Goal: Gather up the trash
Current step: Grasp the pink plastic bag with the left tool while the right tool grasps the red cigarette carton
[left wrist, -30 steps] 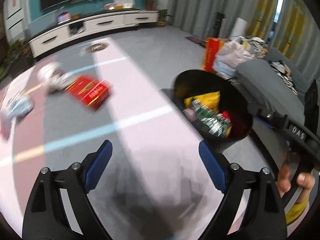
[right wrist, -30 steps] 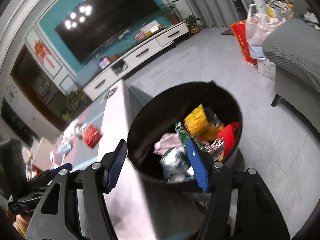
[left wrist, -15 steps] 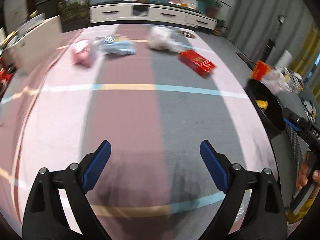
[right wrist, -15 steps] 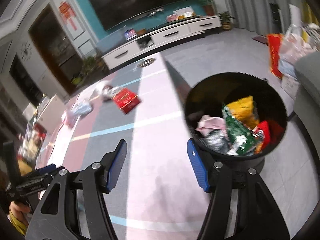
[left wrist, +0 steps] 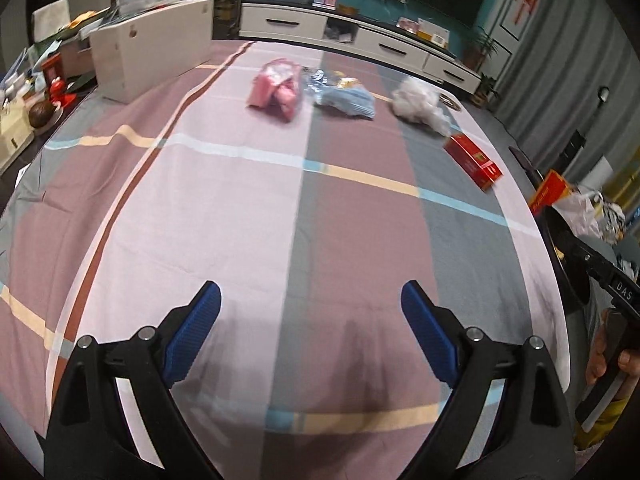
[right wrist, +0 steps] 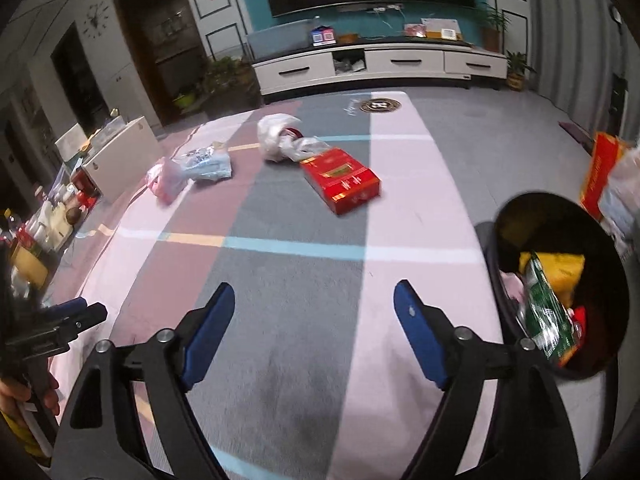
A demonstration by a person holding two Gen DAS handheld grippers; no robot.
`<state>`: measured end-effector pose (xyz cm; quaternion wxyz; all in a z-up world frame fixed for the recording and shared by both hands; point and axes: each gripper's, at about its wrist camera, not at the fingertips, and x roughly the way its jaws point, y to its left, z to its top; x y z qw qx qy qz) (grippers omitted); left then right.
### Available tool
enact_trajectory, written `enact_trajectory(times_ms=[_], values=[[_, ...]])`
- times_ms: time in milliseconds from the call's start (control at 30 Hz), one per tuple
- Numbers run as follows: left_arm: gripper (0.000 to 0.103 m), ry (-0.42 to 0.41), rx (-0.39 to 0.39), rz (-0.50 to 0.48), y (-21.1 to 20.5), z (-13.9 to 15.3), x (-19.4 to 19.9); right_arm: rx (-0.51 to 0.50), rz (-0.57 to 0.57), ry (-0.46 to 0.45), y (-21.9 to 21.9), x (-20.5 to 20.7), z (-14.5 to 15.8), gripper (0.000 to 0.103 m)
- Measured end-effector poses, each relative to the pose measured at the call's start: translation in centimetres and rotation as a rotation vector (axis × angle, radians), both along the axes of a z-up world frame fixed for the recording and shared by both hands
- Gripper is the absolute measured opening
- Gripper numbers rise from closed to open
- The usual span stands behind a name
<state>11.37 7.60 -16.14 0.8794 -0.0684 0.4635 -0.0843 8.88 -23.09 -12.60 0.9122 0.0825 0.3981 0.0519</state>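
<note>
Both grippers hang over a table covered with a checked cloth (left wrist: 248,216) of pink, grey and mauve blocks crossed by pale blue and yellow stripes. The left gripper (left wrist: 311,320) fills the bottom of its view with its blue-padded jaws spread wide and nothing between them, only bare cloth beneath. The right gripper (right wrist: 314,320) has just been opening its jaws; they now stand wide apart and empty above the cloth at the bottom of its own view. The remaining trash lies well apart from both, toward the top of each frame: a red box (right wrist: 340,180) near the table's right edge, a crumpled white plastic bag (right wrist: 280,138) touching the box's far end, a light blue packet (right wrist: 208,164) to the left of that, and a pink bag (right wrist: 166,178) just beside the packet. In the left wrist view the same four run across the upper middle. A black trash bin (right wrist: 600,240) stands off the table's right edge at the right of the right wrist view, holding a yellow packet, a green wrapper and other rubbish. A white TV cabinet (right wrist: 380,64) runs along the far wall.
</note>
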Motion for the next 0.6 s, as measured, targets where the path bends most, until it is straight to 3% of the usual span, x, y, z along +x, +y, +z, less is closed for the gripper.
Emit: enact_trajectory(times_ms=[433,600], values=[[0.091,-0.060,0.015,0.057,1.5,0.7,7.5,-0.132,0.052,0.014,-0.7,10.1,-1.6,0.086],[0.091,-0.085,-0.020,0.077,2.1,1.2,10.9,-0.176,0.077,0.044,-0.7,13.8,-2.8,0.086]])
